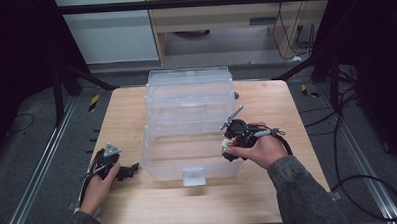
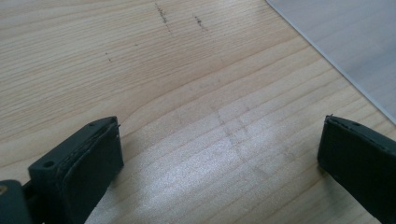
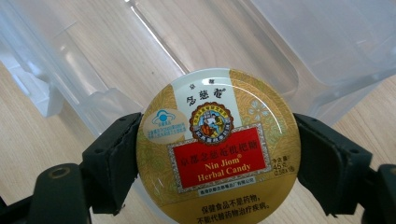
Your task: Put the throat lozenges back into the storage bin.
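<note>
The round gold candy tin (image 3: 215,147), its lid printed with a red label reading "Nin Jiom Herbal Candy", sits squarely between the two black jaws of the right gripper (image 3: 215,163). Each pad presses on the tin's rim at opposite sides, so the jaws stand wide but clamped on it. The tin is held face-up to the camera, above the near right edge of the clear plastic bin (image 1: 190,142), whose stepped compartments stand in the middle of the wooden counter (image 1: 134,204). Well apart, at the counter's near left, the left gripper (image 2: 219,158) rests low over bare wood with its jaws spread wide and nothing between them; the bin's edge lies beside it.
</note>
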Available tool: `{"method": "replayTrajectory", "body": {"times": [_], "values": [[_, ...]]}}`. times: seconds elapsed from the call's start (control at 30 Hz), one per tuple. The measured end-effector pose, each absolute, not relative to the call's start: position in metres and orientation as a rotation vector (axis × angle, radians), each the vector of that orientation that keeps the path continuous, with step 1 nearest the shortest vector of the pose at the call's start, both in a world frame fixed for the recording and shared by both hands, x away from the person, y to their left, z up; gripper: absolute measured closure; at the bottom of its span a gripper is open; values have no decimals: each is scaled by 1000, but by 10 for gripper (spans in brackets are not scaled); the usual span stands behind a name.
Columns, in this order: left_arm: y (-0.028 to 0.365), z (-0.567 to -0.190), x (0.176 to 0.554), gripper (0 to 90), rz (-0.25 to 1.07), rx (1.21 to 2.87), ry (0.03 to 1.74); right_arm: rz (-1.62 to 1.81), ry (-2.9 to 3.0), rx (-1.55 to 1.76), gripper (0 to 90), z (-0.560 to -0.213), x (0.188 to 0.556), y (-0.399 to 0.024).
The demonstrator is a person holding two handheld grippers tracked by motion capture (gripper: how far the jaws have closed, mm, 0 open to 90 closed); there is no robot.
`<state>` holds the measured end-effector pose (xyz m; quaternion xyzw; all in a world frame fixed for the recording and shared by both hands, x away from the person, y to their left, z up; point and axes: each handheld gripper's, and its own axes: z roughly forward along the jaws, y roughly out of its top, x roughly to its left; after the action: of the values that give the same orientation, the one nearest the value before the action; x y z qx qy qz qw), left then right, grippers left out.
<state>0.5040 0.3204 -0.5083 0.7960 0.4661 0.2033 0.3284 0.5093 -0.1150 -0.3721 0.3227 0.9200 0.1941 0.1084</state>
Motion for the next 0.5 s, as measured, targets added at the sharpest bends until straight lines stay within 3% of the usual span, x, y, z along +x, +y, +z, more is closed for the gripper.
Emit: {"method": "replayTrajectory", "body": {"times": [0.5], "values": [[320, -508, 504, 0, 532, 2083, 1220, 574, 2717, 948, 207, -375, 510, -113]]}}
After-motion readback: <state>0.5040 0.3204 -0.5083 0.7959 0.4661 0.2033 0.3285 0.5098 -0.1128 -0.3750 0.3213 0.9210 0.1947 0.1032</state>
